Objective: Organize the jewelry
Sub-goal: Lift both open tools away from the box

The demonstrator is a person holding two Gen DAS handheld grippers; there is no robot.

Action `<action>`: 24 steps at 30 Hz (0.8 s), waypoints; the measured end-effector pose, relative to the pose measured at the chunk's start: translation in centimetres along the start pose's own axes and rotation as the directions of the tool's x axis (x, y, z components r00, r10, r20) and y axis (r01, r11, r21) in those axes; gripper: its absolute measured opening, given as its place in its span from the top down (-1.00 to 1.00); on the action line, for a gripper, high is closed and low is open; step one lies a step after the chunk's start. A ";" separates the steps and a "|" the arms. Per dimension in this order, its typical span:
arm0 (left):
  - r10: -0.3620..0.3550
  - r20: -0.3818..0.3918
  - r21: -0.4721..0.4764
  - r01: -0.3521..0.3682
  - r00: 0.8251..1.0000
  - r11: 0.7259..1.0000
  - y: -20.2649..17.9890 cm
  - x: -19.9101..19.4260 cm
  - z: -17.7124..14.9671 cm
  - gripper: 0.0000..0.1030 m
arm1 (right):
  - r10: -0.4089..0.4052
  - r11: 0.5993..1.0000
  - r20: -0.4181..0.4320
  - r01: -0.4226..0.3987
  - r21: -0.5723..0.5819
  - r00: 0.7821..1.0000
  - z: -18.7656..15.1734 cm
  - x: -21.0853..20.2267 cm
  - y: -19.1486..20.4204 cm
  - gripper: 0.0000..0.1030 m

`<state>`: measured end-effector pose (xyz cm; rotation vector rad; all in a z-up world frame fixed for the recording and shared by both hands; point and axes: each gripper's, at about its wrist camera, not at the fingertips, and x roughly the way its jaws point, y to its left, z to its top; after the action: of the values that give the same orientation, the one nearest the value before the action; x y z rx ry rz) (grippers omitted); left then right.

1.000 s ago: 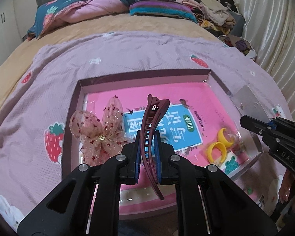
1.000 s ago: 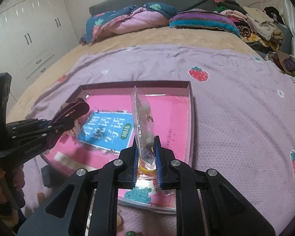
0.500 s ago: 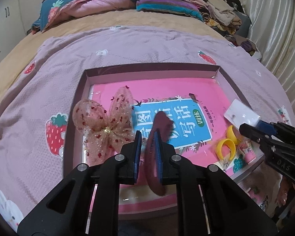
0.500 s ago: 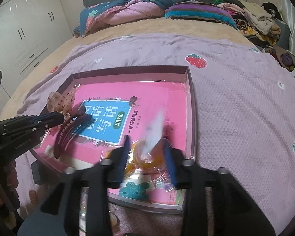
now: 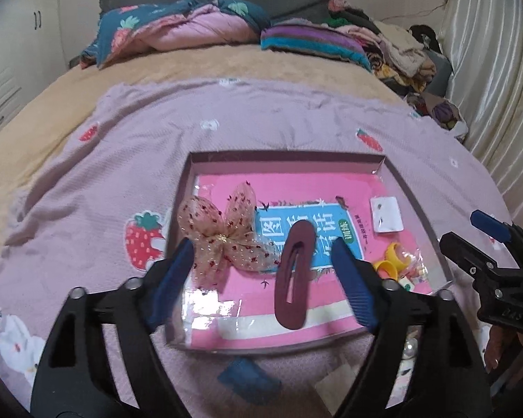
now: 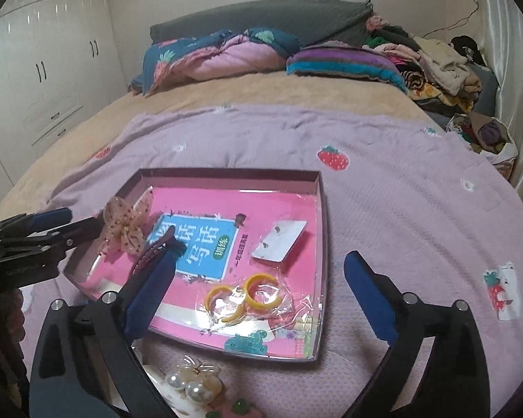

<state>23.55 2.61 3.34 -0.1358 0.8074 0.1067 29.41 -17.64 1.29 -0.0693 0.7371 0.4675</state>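
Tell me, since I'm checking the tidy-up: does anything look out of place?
Yes. A pearl hair accessory lies on the purple blanket outside the tray, near its front edge, while the other pieces are inside.

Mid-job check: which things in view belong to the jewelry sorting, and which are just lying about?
Job:
- tray
- maroon hair clip
- tulle bow
- bagged yellow rings
- earring card
- pearl piece, not yet in the tray

Lying about:
- quilt
- striped blanket
- clothes pile

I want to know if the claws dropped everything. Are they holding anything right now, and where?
Nothing is held. The left gripper and right gripper have just opened; the hair clip and the bag of yellow rings lie in the tray.
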 end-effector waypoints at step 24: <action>0.011 0.136 -0.001 -0.011 0.991 1.000 0.9 -9.4 -1.5 -0.81 | -0.071 0.997 0.156 0.074 -0.015 0.985 -1.3 -10.6 3.7 -0.92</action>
<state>15.84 2.89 9.07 -0.1228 0.6722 0.1249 20.22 -18.73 7.67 -0.0779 0.5750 0.4060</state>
